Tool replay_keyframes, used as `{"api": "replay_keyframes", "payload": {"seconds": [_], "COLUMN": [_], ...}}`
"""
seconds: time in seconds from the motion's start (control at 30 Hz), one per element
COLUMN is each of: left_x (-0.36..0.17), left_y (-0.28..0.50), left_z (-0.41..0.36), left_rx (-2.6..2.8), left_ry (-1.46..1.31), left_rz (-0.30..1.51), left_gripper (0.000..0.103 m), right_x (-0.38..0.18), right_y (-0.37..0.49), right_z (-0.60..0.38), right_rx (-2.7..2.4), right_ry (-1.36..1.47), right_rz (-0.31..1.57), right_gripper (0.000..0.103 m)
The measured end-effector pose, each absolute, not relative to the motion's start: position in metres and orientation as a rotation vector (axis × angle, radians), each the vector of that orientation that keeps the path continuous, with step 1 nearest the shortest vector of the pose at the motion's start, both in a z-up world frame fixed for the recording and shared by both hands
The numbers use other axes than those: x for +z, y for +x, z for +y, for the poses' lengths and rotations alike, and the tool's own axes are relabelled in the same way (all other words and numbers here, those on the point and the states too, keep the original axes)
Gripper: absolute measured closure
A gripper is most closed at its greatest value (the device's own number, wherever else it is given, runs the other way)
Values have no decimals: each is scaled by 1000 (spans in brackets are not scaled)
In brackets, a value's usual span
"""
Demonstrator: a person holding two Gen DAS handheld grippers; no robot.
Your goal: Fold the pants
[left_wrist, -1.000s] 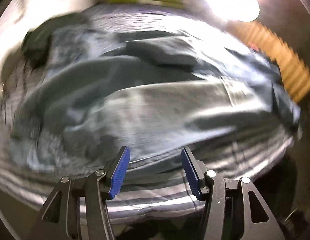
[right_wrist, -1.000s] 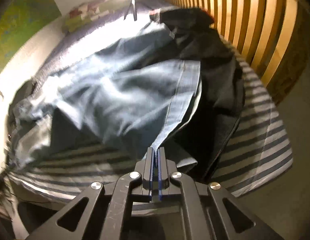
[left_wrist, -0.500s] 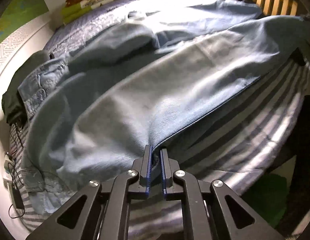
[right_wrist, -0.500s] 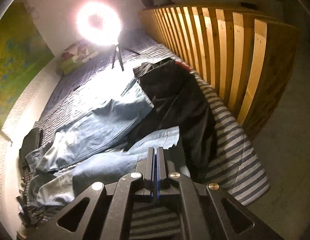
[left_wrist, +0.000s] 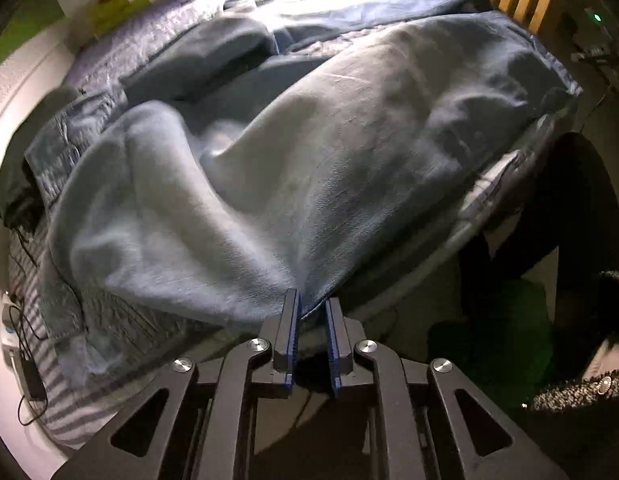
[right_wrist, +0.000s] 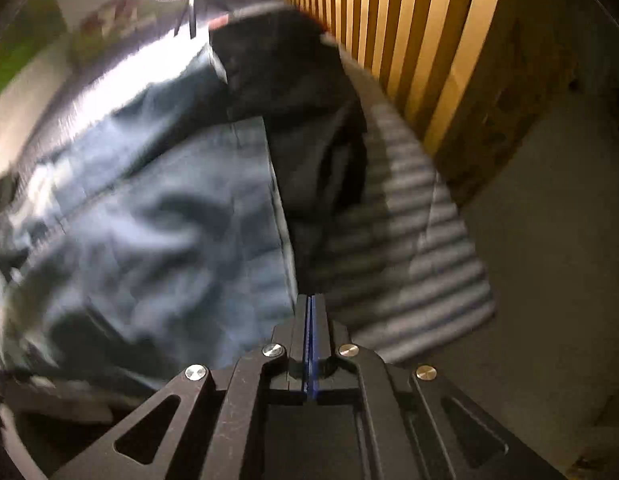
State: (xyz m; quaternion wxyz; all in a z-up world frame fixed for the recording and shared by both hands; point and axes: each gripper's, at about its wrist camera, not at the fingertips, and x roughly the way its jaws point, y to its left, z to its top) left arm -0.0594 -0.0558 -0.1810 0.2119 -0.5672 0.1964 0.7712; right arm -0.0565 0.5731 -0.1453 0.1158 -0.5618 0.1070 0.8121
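1. I am seeing the blue jeans [left_wrist: 293, 168] lying spread over the striped bed [left_wrist: 65, 412], beside a black garment [right_wrist: 305, 120].
2. My left gripper [left_wrist: 312, 304] is pinching the jeans' near edge; its jaws have just been opening a little, with cloth between them.
3. My right gripper [right_wrist: 310, 300] is clenched on the hem corner of the jeans.

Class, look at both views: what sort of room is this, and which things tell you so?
Probably a bedroom: a bed with a striped sheet, jeans spread across it, and a wooden slatted partition alongside.
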Motion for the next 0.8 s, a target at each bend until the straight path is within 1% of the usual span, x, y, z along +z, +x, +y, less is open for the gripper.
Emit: {"api": "replay_keyframes", "payload": {"seconds": [0.07, 0.13, 0.17, 0.2, 0.23, 0.27, 0.33, 0.4, 0.47, 0.63, 0.8], "left_x": [-167, -142, -133, -123, -118, -115, -115, -122, -129, -156, -183], "left_y": [-66, -79, -86, -96, -104, -116, -136, -162, -178, -213, -226], "left_z": [-58, -59, -57, -52, -47, -39, -23, -6, 16, 50, 72], "left_rx": [2159, 2201, 2223, 2246, 2264, 2288, 2292, 2268, 2242, 2145, 2040], "left_ry": [-1561, -1488, -1460, -1421, -1394, -1367, -1345, -1337, -1338, -1361, -1374], "left_rz": [458, 357, 337, 331, 349, 402, 469, 525, 609, 712, 866], "left_gripper": [87, 86, 86, 86, 85, 85, 85, 84, 82, 73, 70], "right_x": [-149, -144, -141, -135, -131, -124, -120, -118, -120, -137, -150], "right_y": [-52, -53, -57, -65, -72, -85, -102, -126, -146, -189, -213], "right_z": [577, 580, 580, 579, 577, 574, 571, 564, 559, 556, 544], "right_rx": [2389, 2426, 2444, 2469, 2490, 2520, 2550, 2578, 2586, 2586, 2630], "right_ry": [-1636, -1597, -1575, -1547, -1531, -1511, -1503, -1509, -1522, -1586, -1673], "right_rz": [362, 428, 444, 457, 465, 482, 503, 500, 464, 408, 273], "right_gripper": [95, 78, 74, 69, 68, 67, 60, 57, 56, 56, 55]}}
